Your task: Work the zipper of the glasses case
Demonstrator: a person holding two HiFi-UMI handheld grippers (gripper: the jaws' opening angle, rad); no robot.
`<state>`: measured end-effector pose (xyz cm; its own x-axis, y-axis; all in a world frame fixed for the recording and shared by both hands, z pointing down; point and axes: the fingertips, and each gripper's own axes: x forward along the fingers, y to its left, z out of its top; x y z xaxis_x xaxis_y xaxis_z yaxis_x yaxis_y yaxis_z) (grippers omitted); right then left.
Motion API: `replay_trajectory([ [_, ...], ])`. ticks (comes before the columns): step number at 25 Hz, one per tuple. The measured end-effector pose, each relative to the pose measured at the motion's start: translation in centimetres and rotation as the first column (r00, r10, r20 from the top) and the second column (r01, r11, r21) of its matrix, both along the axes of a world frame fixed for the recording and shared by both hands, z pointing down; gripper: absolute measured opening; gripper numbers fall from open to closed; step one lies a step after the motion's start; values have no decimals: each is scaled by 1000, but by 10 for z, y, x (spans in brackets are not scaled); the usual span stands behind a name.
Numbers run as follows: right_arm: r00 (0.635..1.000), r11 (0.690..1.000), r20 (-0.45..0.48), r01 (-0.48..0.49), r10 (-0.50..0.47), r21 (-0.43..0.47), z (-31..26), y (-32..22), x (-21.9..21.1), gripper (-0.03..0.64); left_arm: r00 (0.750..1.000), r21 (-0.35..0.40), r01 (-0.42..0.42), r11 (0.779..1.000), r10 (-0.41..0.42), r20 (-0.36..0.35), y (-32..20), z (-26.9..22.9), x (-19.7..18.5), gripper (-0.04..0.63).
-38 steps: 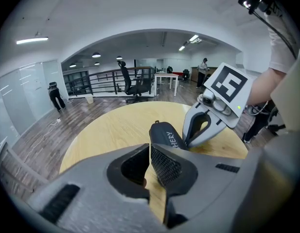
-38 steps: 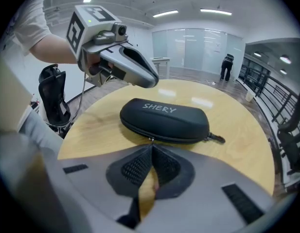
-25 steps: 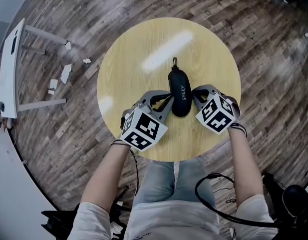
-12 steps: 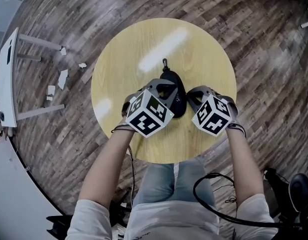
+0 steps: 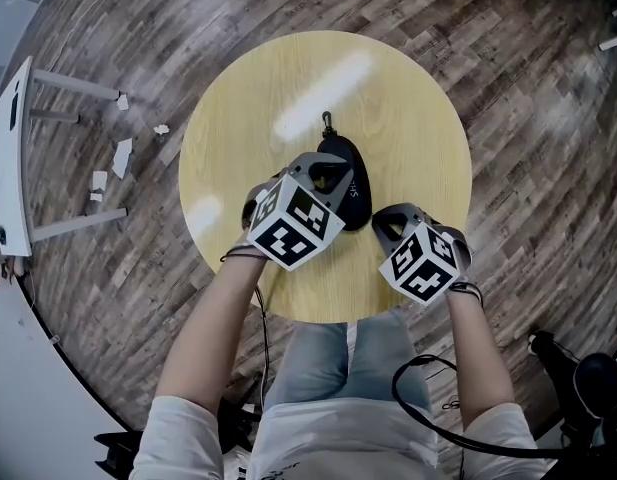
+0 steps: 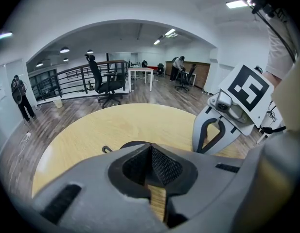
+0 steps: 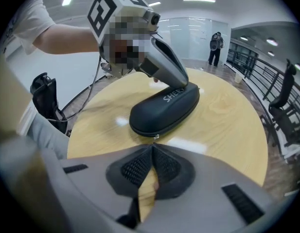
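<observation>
A black zippered glasses case [image 5: 356, 193] lies near the middle of a round wooden table [image 5: 278, 78], with a small clip loop [image 5: 328, 121] at its far end. My left gripper [image 5: 333, 171] is shut, and its tips rest on top of the case [image 7: 164, 108]. My right gripper [image 5: 378, 224] sits at the case's near end, shut on the small metal zipper pull [image 7: 155, 137]. In the left gripper view only a dark sliver of the case [image 6: 132, 144] shows past the shut left gripper [image 6: 150, 148].
The table edge runs close in front of the person's legs. On the wood floor stand a white table [image 5: 10, 158] at the left, with paper scraps [image 5: 118, 153] beside it. A black cable [image 5: 418, 368] loops by the right knee.
My left gripper moved right onto the case's top. My right gripper slid back along the case's right side to its near end.
</observation>
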<state>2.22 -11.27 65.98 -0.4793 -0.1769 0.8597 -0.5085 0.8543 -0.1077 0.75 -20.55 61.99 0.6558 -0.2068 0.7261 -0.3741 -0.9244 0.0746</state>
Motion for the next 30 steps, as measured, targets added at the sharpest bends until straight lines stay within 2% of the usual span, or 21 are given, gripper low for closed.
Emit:
replay_trajectory([
  [9,977,980,79,-194,197,-42,-4,27,-37,0,1000,2,-19,1000,19,-3,0,-1,-2,6],
  [14,935,941,101,-336,339,-47,-3,24,-49,0,999,-4,-30,1000,30,-12,2,-1,-1,8],
  [17,900,907,115,-417,421,-56,-3,20,-58,0,999,-7,-42,999,42,-9,0,-1,-2,6],
  [20,831,843,141,-534,538,-68,-3,19,-64,0,999,-10,-46,999,46,-13,1,-1,-2,6],
  [23,732,747,156,-661,663,-73,-1,19,-69,0,998,-12,-54,998,53,-21,2,-1,-3,6],
  [26,646,663,166,-744,745,-78,-1,15,-77,0,998,-13,-65,998,65,-26,2,-1,-4,6],
  [28,600,621,180,-778,780,-95,-1,10,-84,1,997,-13,-68,998,68,-31,2,-1,-4,6],
  [30,567,593,195,-798,800,-112,1,6,-91,1,997,-14,-68,998,67,-35,1,0,-6,6],
])
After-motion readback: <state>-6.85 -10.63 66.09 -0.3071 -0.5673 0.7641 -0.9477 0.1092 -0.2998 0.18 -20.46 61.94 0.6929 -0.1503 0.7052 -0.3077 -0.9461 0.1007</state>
